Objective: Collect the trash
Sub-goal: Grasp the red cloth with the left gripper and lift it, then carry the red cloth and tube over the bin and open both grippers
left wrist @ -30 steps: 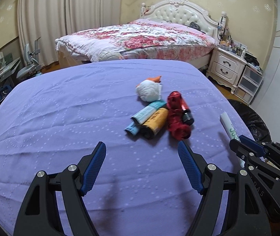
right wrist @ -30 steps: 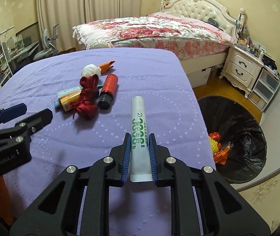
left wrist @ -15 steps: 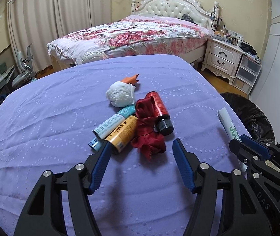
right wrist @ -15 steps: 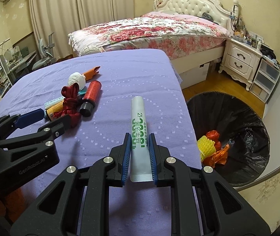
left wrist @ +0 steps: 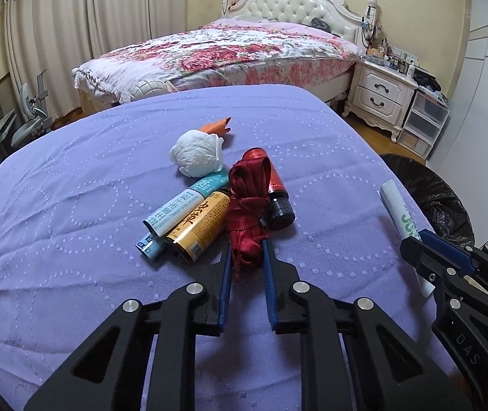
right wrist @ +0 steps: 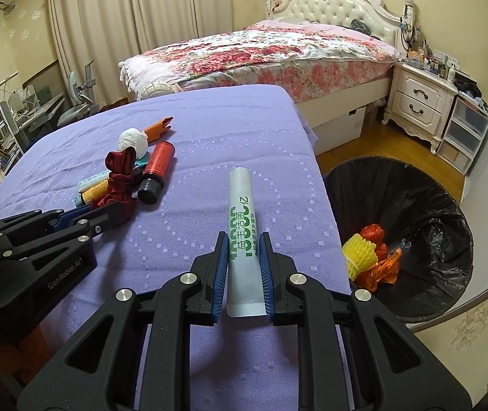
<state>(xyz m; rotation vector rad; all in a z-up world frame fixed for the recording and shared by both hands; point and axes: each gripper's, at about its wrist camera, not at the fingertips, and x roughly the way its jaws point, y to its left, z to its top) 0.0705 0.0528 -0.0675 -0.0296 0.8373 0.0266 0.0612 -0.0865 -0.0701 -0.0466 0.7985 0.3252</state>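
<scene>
While both tilt down over the purple quilted bedspread (left wrist: 72, 226), our left gripper (left wrist: 246, 257) pinches the knotted dark-red ribbon (left wrist: 247, 212) in the near pile, our right gripper (right wrist: 243, 257) clamps the white-and-green paper tube (right wrist: 241, 226).

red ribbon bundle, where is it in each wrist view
Left wrist view: the red ribbon bundle is at centre, its near end pinched in the left hand-held gripper.
Right wrist view: it sits left of centre, running into that same gripper at the left edge.
Shared landmark: the red bottle with a black cap lying right beside it.
</scene>
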